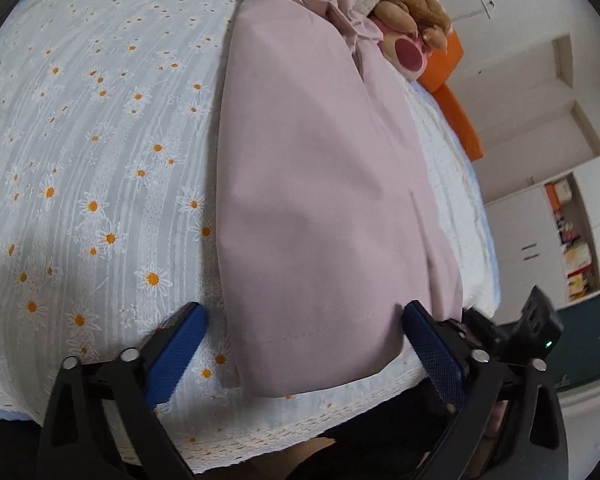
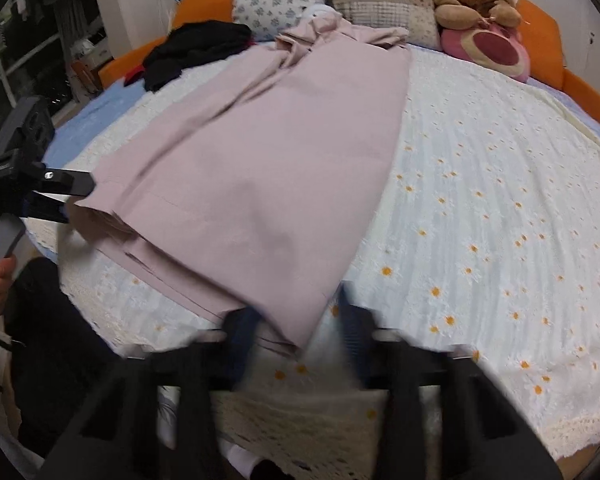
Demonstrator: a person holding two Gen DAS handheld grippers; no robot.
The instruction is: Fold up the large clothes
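Observation:
A large pale pink garment (image 1: 320, 184) lies lengthwise on a bed, folded in on itself into a long strip, its bunched top near the pillows. It also shows in the right wrist view (image 2: 268, 160). My left gripper (image 1: 304, 320) is open, its blue pads either side of the garment's near hem, holding nothing. My right gripper (image 2: 296, 316) is open and blurred, its fingers straddling the near right corner of the hem. The left gripper (image 2: 76, 196) also appears at the garment's left corner in the right wrist view.
The bed has a white daisy-embroidered cover (image 2: 480, 208) and an orange frame (image 2: 540, 28). Pillows (image 2: 384, 4), a brown plush (image 2: 476, 0) and a pink plush (image 2: 488, 48) sit at the head. A black garment (image 2: 196, 52) lies at back left. White cupboards (image 1: 540, 220) stand beside the bed.

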